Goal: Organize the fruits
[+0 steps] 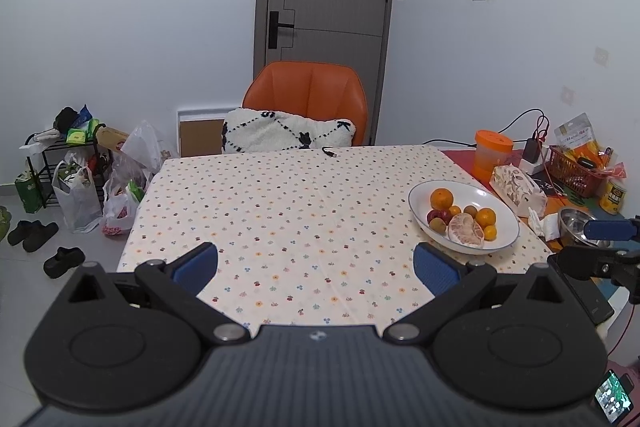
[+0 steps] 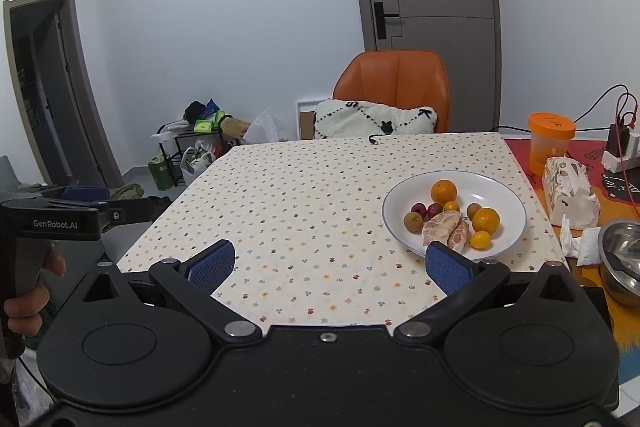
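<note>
Fruit sits heaped in the white oval ceramic bowl (image 2: 508, 227) on the dotted cloth tabletop (image 1: 280, 211), ahead and right of both tools. Left gripper (image 1: 316, 267) and right gripper (image 2: 344, 267) hover with jaws spread wide, holding nothing. Risk, I judge: the peeled pomelo segment (image 2: 442, 227) is soft and could tear under pinching, and the round oranges (image 2: 485, 220) could roll out if nudged.

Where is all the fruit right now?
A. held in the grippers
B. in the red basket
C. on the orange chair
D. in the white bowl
D: the oranges and other fruit sit in the white bowl on the table, and both the left gripper and right gripper are open and empty.
</note>
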